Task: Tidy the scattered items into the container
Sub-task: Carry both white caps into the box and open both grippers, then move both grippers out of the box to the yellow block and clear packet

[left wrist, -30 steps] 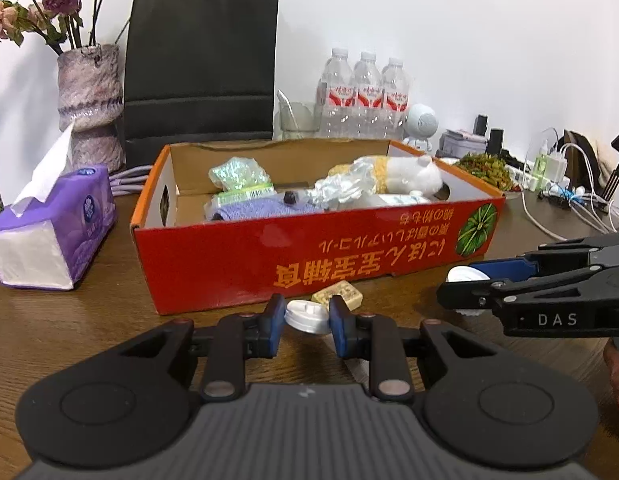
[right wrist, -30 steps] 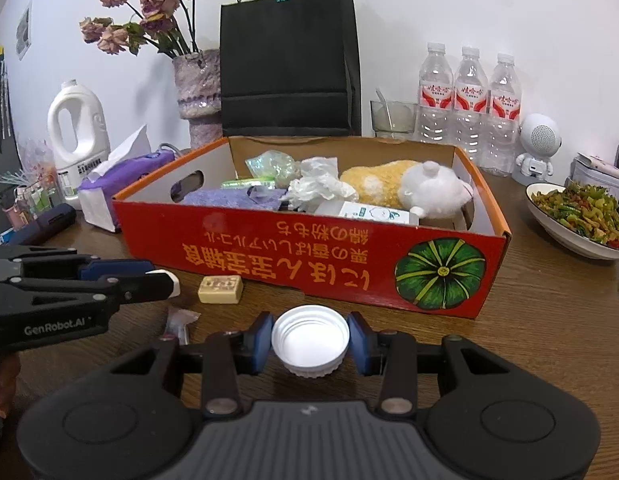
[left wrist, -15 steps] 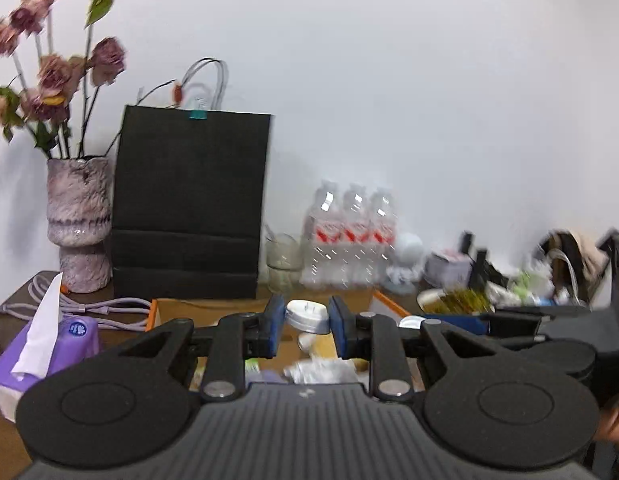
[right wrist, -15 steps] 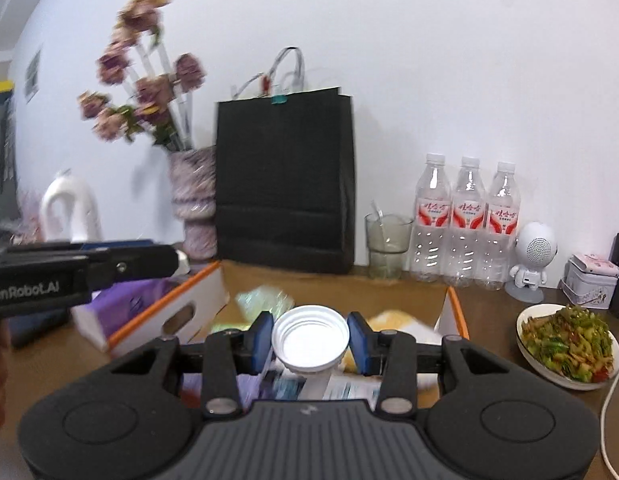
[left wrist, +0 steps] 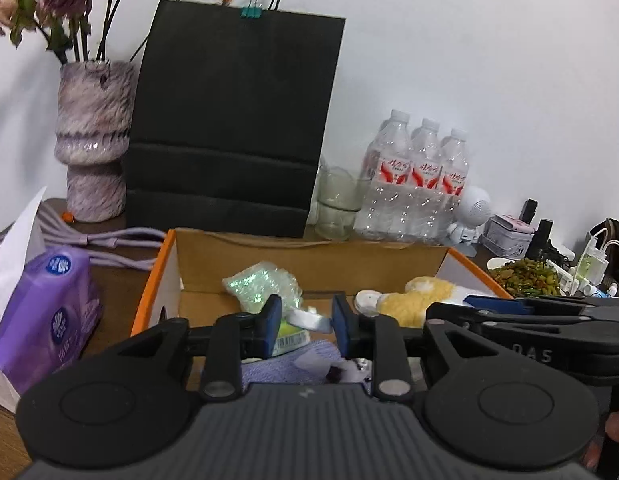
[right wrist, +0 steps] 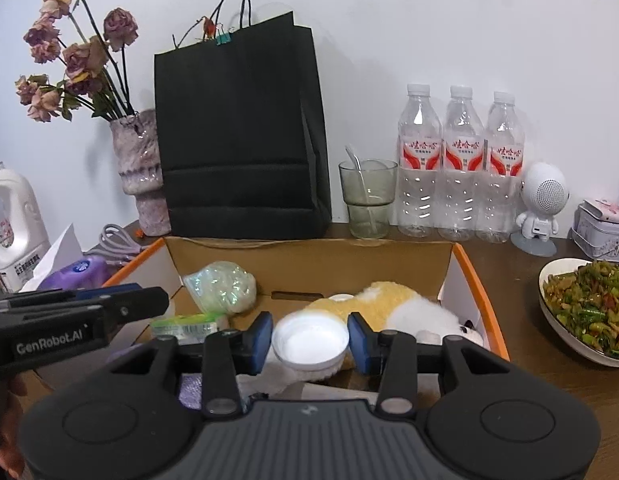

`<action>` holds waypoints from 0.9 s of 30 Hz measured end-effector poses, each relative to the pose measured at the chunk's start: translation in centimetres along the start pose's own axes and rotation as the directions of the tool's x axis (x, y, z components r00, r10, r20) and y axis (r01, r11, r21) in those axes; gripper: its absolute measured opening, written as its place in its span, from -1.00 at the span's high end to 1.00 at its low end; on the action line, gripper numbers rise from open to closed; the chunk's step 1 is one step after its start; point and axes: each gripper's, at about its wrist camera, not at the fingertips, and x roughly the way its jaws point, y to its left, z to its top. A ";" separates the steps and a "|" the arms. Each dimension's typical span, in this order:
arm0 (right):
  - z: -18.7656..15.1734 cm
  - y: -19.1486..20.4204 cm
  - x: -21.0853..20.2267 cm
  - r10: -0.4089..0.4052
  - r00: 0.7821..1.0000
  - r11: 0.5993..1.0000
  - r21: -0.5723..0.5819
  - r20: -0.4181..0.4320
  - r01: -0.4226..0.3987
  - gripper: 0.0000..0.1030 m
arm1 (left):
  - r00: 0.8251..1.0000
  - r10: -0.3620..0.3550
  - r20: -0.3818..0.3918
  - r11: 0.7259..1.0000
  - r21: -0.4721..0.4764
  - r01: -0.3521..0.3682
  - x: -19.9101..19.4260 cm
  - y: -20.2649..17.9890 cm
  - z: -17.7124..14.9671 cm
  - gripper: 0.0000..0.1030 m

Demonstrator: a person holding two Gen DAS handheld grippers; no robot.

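Nearest, the right gripper (right wrist: 309,338) is over the cardboard box (right wrist: 309,258) with its jaws opening around a white bottle cap (right wrist: 309,340), a sliver of gap showing at each pad, so that cap looks just let go. The left gripper (left wrist: 305,322) is likewise opening over the box, its smaller white cap (left wrist: 309,317) tilted and loose between the pads. Farther in, a plush toy (right wrist: 381,304) and a crinkled plastic bag (right wrist: 223,286) already lie boxed; what remains on the table cannot be seen.
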 end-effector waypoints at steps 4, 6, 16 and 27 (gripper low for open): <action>0.3 0.1 -0.8 -0.021 1.000 1.000 -0.006 0.010 0.022 -0.95 | 0.996 0.091 -0.010 0.995 -0.028 -0.092 -0.2 0.3 0.2 -0.87; 0.6 -0.1 -1.2 -0.015 1.000 1.000 -0.004 0.010 0.016 -1.00 | 0.994 0.106 0.001 0.994 -0.027 -0.106 -0.6 0.4 0.3 -1.00; 0.8 -0.1 -1.5 -0.040 0.999 0.999 -0.017 -0.011 0.040 -1.00 | 0.992 0.128 -0.014 0.992 0.002 -0.128 -0.5 -0.1 0.6 -1.00; -0.5 0.0 -5.3 -0.021 1.000 1.000 0.008 0.010 0.021 -1.00 | 0.995 0.102 0.020 0.995 0.001 -0.102 -5.3 0.5 -0.3 -1.00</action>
